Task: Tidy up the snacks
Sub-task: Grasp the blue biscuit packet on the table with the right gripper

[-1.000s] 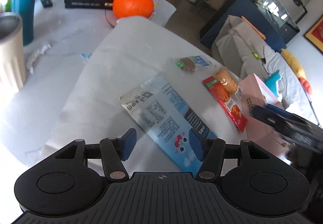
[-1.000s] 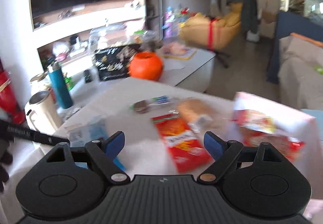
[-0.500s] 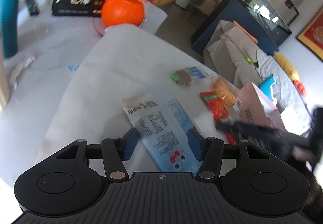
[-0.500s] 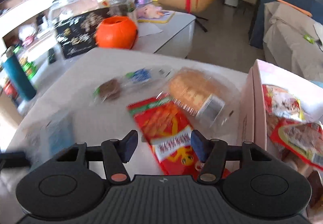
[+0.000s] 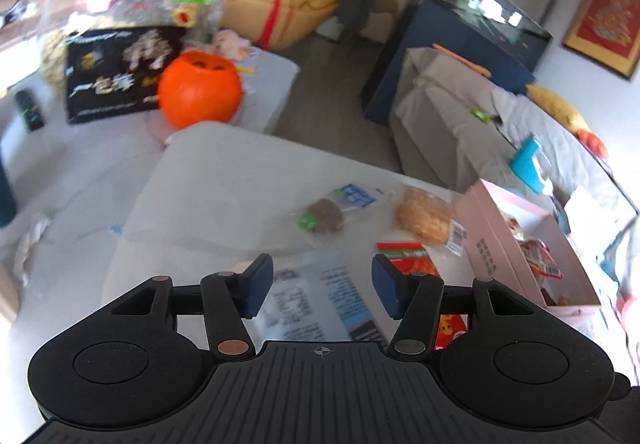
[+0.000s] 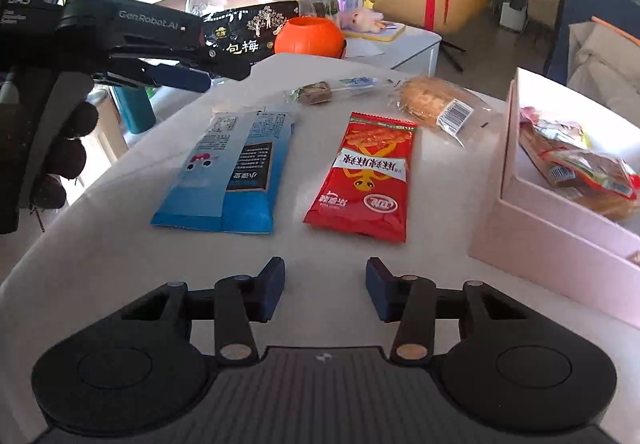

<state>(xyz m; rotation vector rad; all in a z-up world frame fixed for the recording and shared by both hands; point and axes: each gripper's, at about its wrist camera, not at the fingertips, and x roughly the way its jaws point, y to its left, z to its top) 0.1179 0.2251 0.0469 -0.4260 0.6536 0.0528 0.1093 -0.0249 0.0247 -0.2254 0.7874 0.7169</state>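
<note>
On the white table lie a blue snack packet [image 6: 232,172], a red snack packet [image 6: 368,176], a wrapped bread roll [image 6: 436,104] and a small brown snack [image 6: 316,92]. The pink box [image 6: 560,228] at the right holds several packets. My right gripper [image 6: 326,289] hovers over bare table just short of the red packet, its jaws closing with nothing between them. My left gripper [image 5: 323,286] is open above the blue packet [image 5: 312,296] and apart from it. In the right wrist view the left gripper [image 6: 188,78] hangs at the upper left in a gloved hand [image 6: 64,148].
An orange pumpkin bucket [image 6: 310,36] and a black box [image 5: 116,80] stand on the far table. A teal bottle [image 6: 136,108] is at the left behind the left gripper. A grey covered sofa [image 5: 480,132] lies past the table's right edge.
My right gripper has pulled back from over the red packet and its jaws have narrowed. My left gripper has lifted and tilted up. The right gripper has left the left wrist view.
</note>
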